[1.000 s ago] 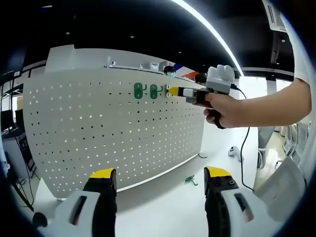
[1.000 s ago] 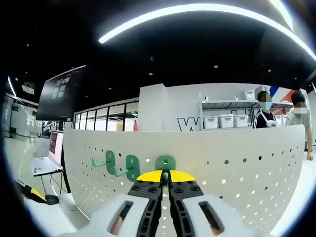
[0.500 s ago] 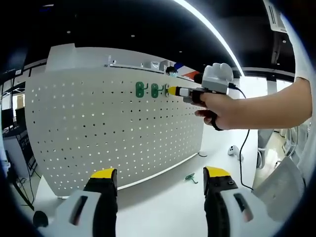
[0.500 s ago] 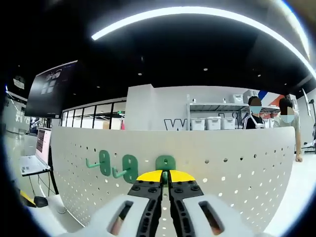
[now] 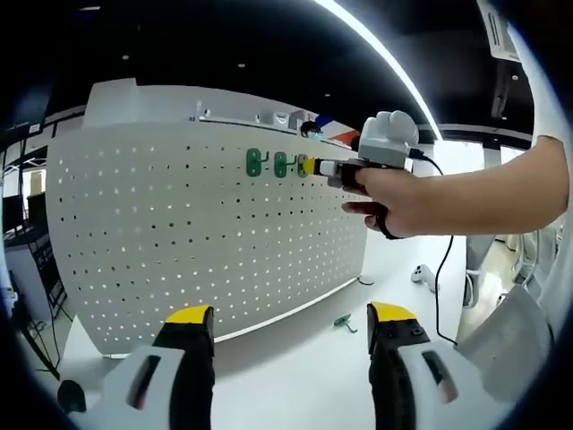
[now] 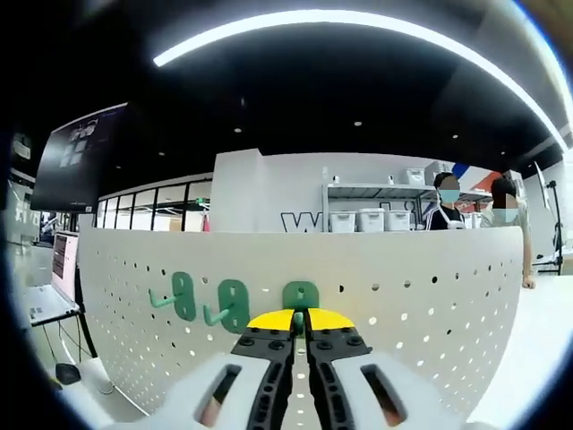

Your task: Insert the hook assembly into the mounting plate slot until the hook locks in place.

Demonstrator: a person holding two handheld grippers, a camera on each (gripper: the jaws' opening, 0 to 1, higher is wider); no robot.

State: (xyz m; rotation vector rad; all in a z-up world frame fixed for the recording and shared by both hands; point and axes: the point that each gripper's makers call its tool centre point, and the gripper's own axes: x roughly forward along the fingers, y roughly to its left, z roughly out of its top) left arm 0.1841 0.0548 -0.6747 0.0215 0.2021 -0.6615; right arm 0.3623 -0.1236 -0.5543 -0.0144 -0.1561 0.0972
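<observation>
Your left gripper (image 5: 279,330) hangs low with its jaws spread wide, grasping nothing, over the white table (image 5: 295,376). Your right gripper (image 6: 300,319) is clenched on a green hook (image 6: 300,296), pressing it against the white pegboard (image 6: 430,278) near its top edge. Two more green hooks (image 6: 208,300) sit just left of it.
</observation>
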